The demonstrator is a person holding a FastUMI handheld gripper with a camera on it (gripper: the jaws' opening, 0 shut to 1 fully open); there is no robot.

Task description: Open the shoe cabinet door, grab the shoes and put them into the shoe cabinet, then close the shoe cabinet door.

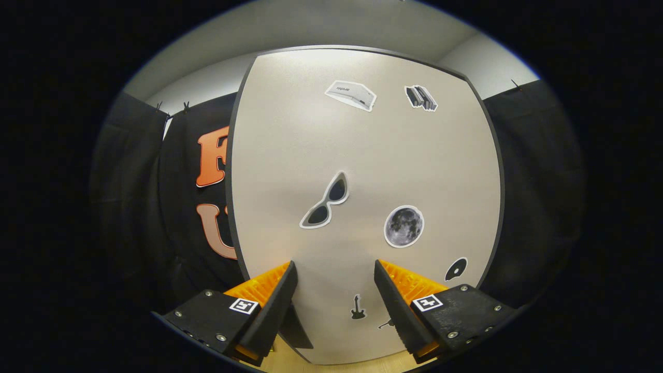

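Facing the cabinet door (362, 155) head-on, shut flat, stickers all over | gripper (335, 277) spread wide, holding nothing, fingers close to the panel, sunglasses sticker (325, 203) just ahead | likely either opening not begun or closing just done, cannot tell | no shoes in sight

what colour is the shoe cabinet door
Pale beige-grey with a dark edge, dotted with stickers; the shoe cabinet door shows best in the gripper view.
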